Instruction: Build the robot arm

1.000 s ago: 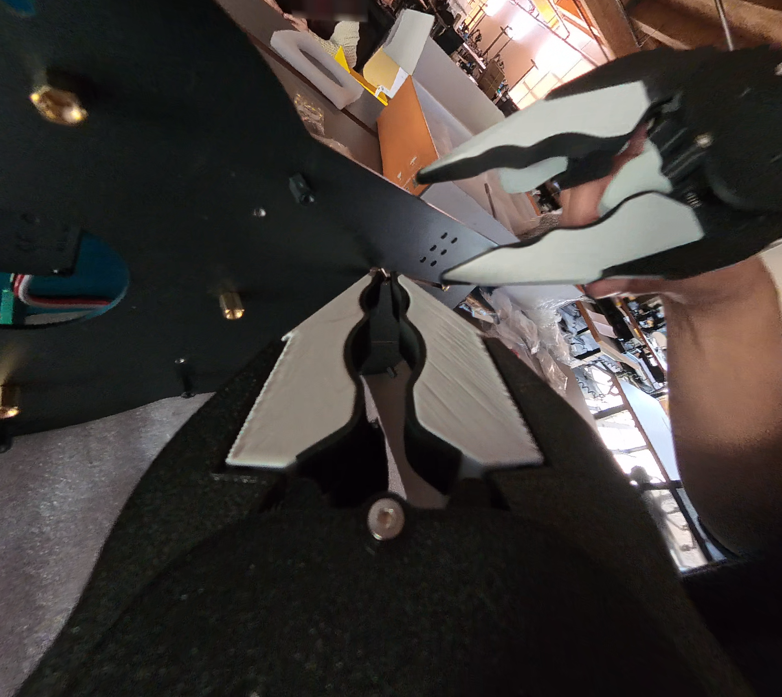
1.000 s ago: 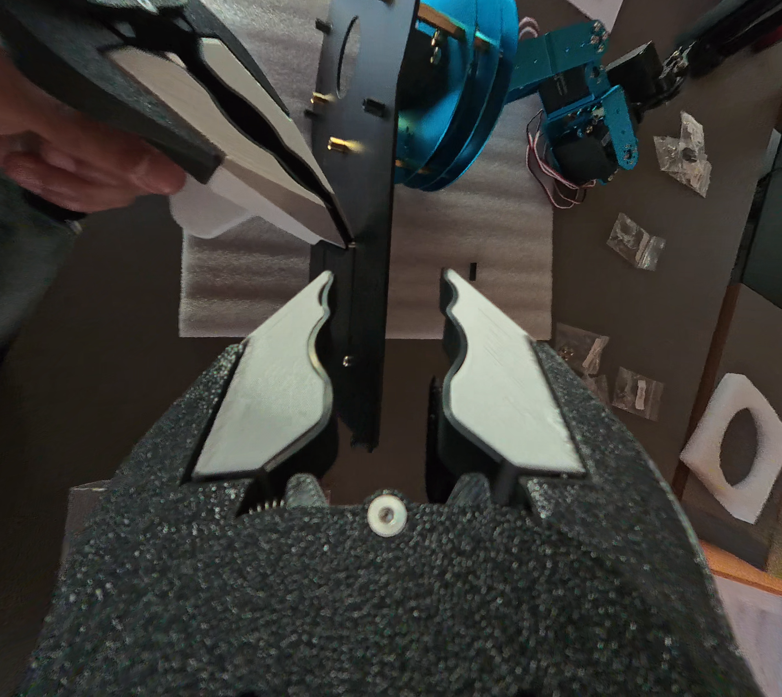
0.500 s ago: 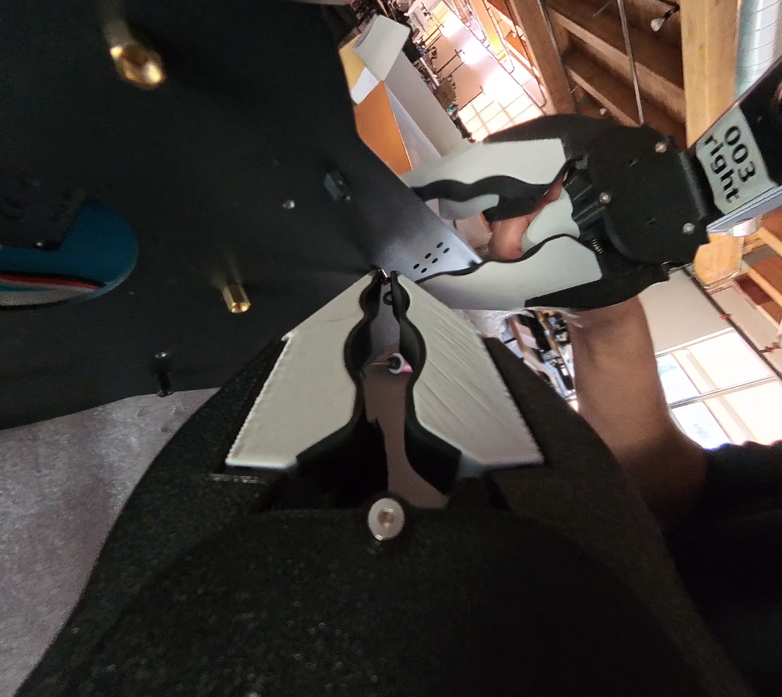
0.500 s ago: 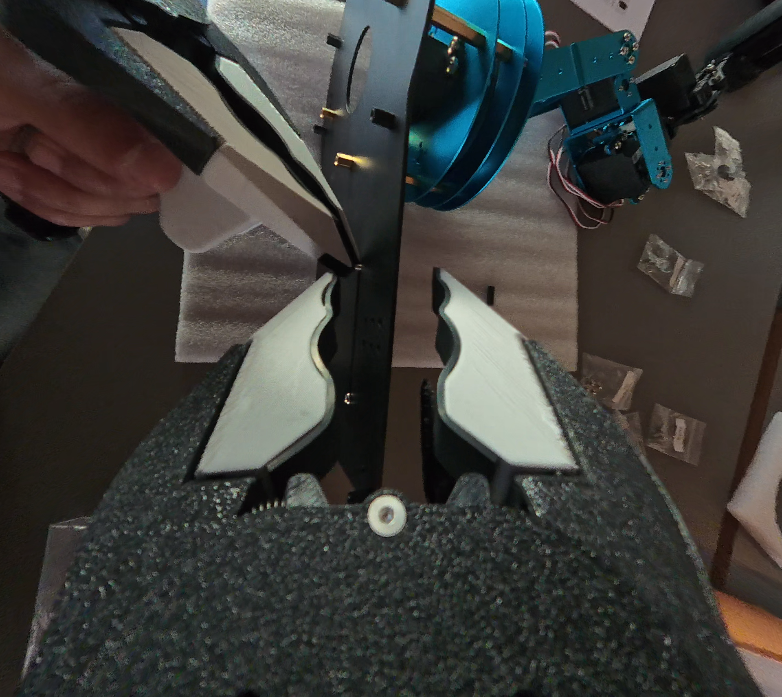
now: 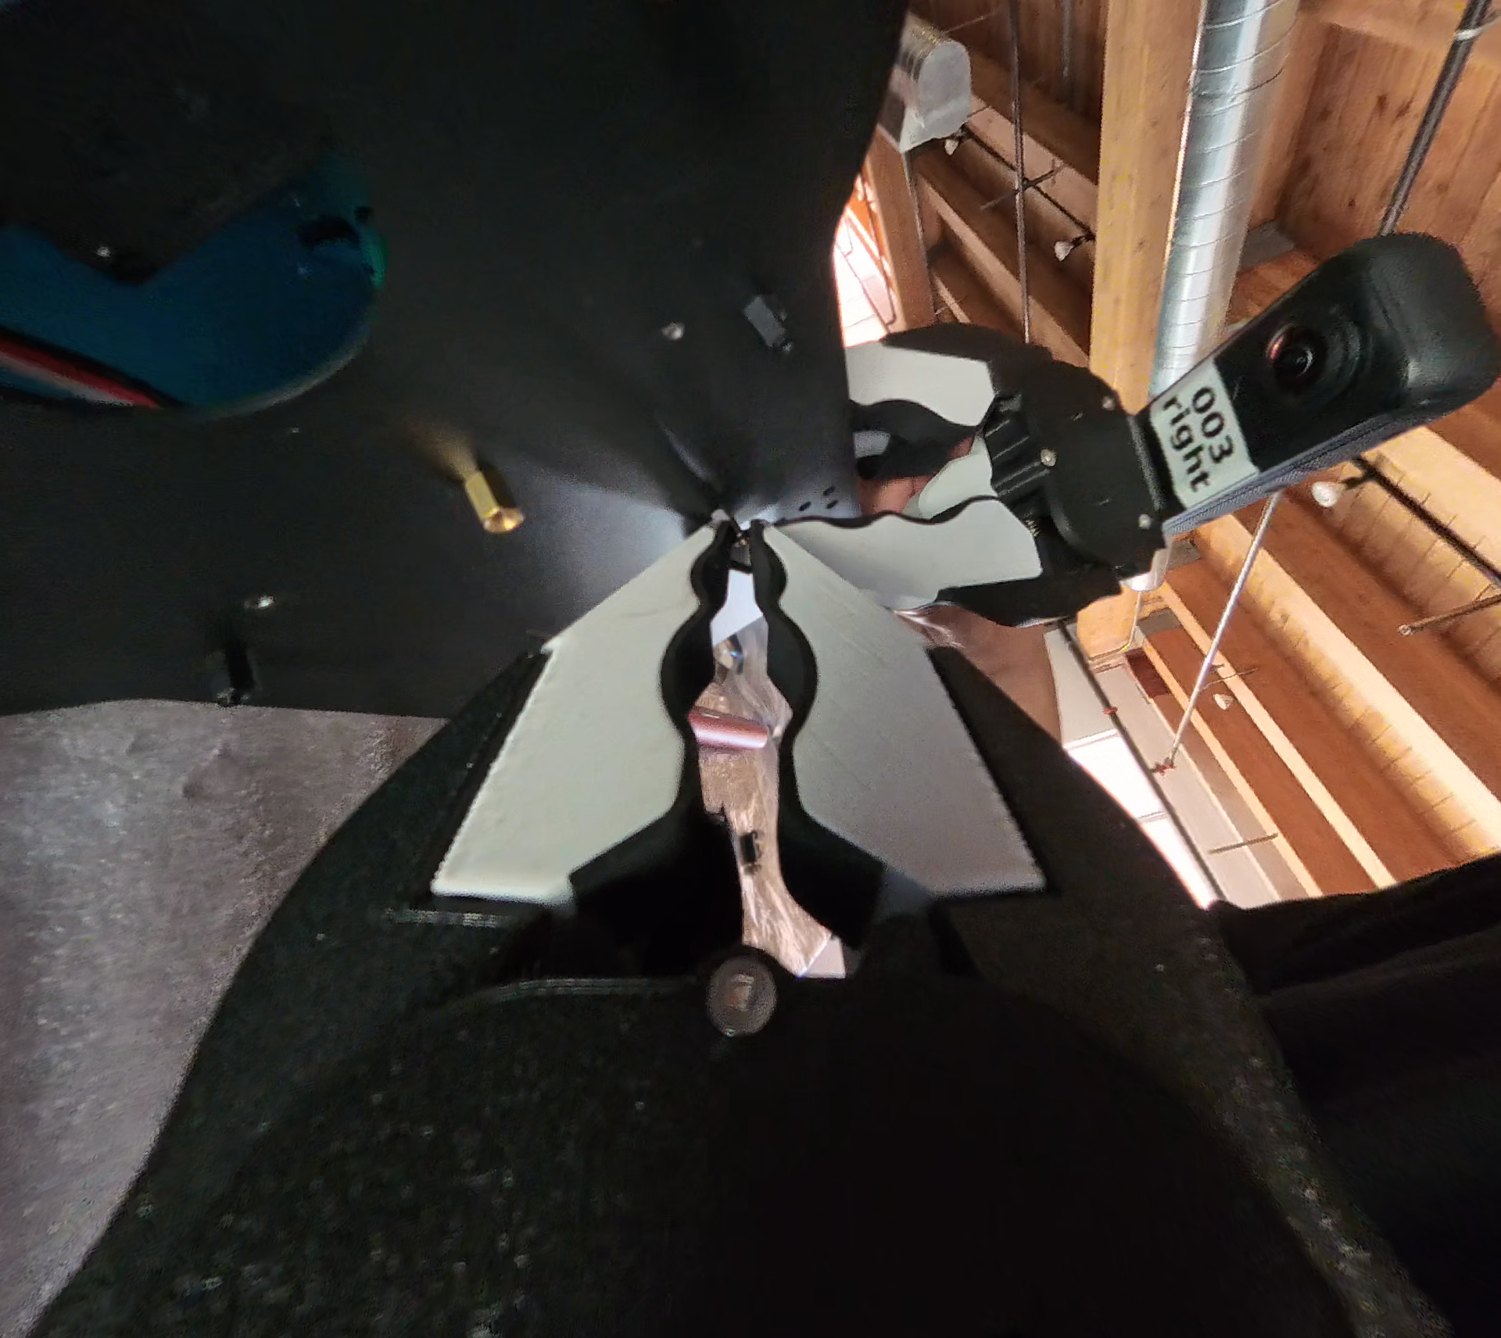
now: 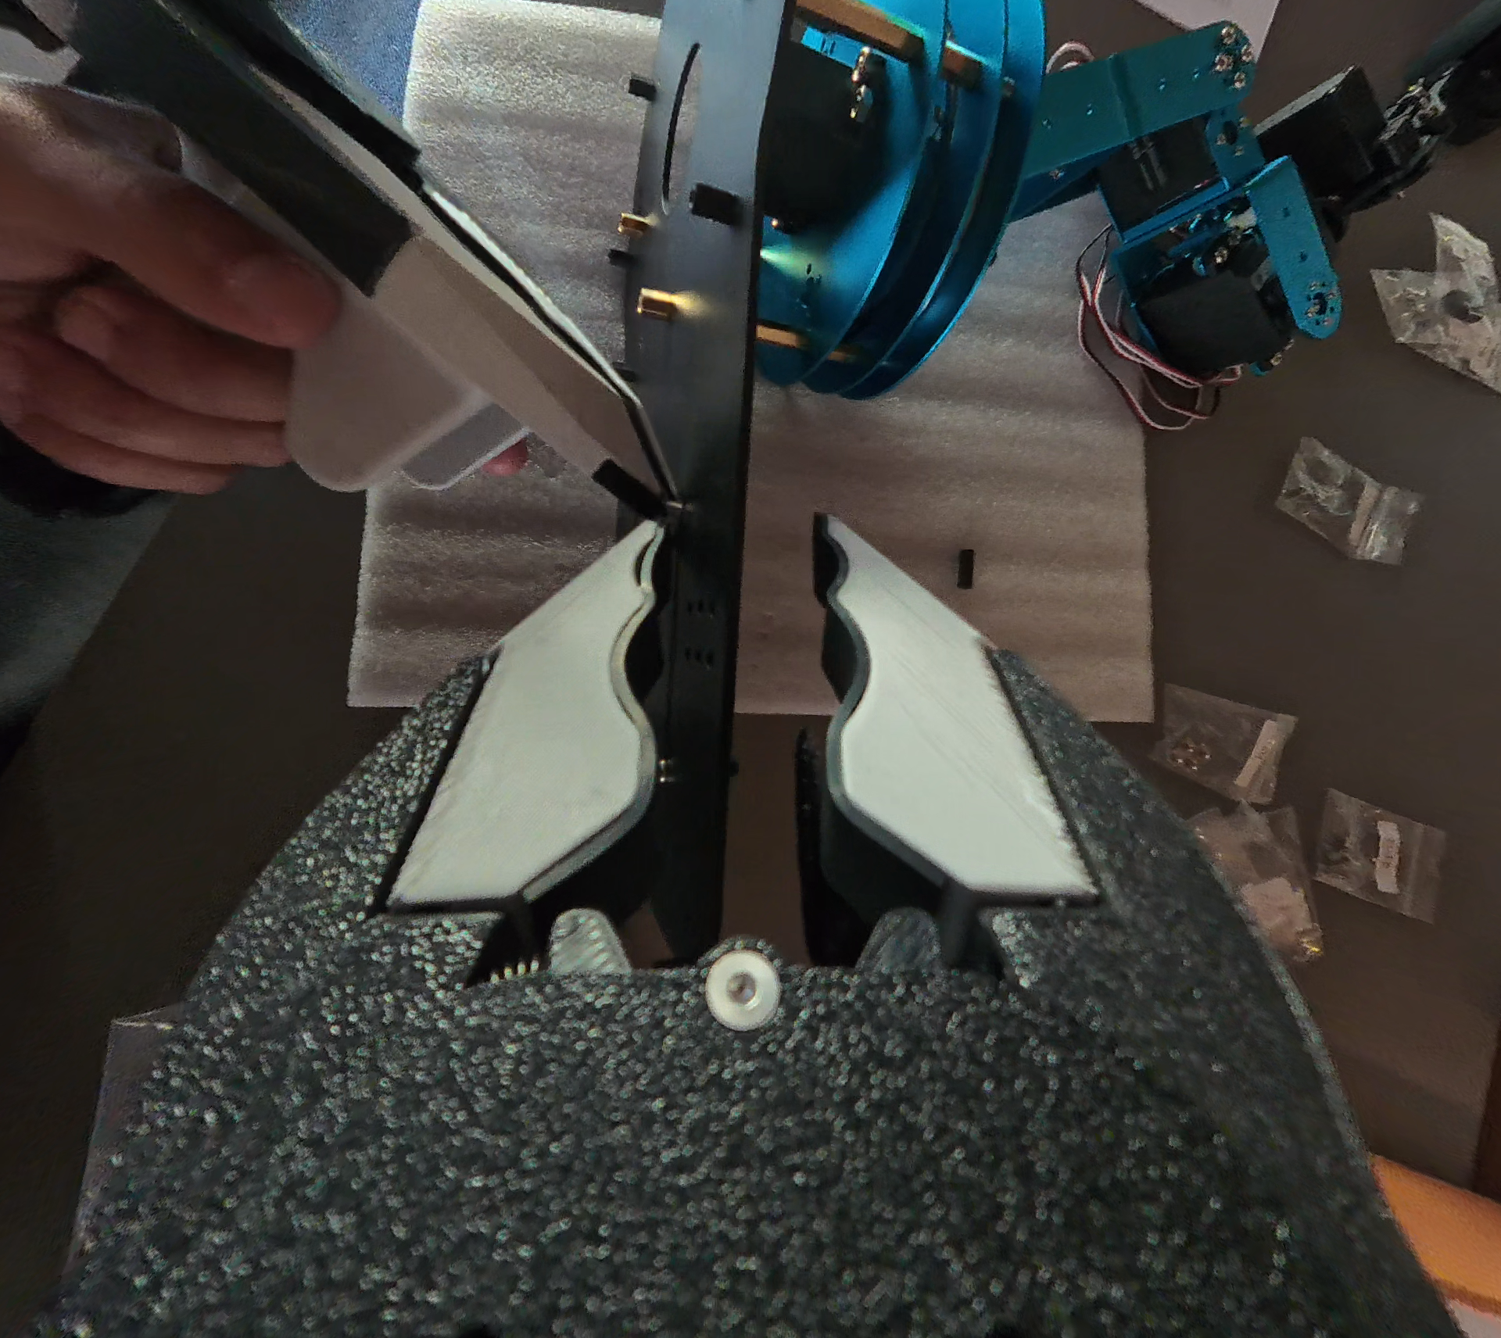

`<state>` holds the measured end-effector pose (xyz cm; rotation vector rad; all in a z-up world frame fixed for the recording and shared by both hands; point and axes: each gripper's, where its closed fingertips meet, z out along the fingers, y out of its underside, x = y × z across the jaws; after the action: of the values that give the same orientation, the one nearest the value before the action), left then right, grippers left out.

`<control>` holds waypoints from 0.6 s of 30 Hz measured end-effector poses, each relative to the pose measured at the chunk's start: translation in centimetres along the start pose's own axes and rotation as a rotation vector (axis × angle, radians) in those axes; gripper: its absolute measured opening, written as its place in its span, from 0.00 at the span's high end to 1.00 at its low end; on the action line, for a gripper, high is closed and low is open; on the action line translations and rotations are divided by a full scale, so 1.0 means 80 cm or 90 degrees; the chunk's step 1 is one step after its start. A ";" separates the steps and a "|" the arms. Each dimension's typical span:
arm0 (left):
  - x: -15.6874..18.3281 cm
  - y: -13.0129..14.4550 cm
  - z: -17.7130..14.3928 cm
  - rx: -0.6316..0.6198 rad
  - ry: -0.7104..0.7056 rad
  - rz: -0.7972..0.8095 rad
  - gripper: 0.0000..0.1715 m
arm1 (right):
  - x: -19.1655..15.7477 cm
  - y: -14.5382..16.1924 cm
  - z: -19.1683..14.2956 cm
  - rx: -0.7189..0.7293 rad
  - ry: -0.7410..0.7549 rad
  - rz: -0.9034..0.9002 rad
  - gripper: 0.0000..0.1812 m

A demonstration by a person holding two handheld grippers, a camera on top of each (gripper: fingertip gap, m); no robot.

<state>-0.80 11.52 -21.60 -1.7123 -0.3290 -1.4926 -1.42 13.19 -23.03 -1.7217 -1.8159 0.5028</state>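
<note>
Thin black plate [image 6: 715, 406], edge-on, studded with brass standoffs [image 6: 654, 306], bolted to blue discs [image 6: 918, 162]. Left gripper [image 5: 737, 528] pinching something tiny against it; right gripper [image 6: 739, 528] spread astride its edge.

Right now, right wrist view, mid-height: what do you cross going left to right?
Person's hand → left gripper → black plate, edge-on → blue discs → blue servo bracket → clear parts bags.
</note>
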 end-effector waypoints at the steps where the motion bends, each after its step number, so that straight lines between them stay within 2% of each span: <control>1: 0.000 0.000 0.000 0.002 0.002 -0.001 0.98 | 0.000 0.000 0.000 0.002 -0.001 0.001 0.81; 8: -0.001 0.005 -0.009 -0.015 0.009 0.004 0.98 | 0.002 0.005 -0.009 -0.007 0.009 0.010 0.80; 10: -0.021 0.019 -0.023 -0.074 -0.073 0.107 0.98 | 0.002 0.003 -0.021 0.004 0.011 0.018 0.79; 13: -0.072 0.042 -0.054 -0.219 -0.276 0.388 0.98 | 0.004 -0.005 -0.042 0.040 0.026 0.032 0.80; 15: -0.092 0.062 -0.070 -0.326 -0.338 0.516 0.98 | 0.005 -0.009 -0.055 0.058 0.042 0.041 0.80; 18: -0.099 0.074 -0.075 -0.351 -0.363 0.582 0.98 | 0.001 -0.018 -0.074 0.100 0.062 0.052 0.81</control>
<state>-3.15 5.92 -31.44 -2.2478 0.5832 -0.4145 1.25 12.46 -17.65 -1.6886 -1.5992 0.5691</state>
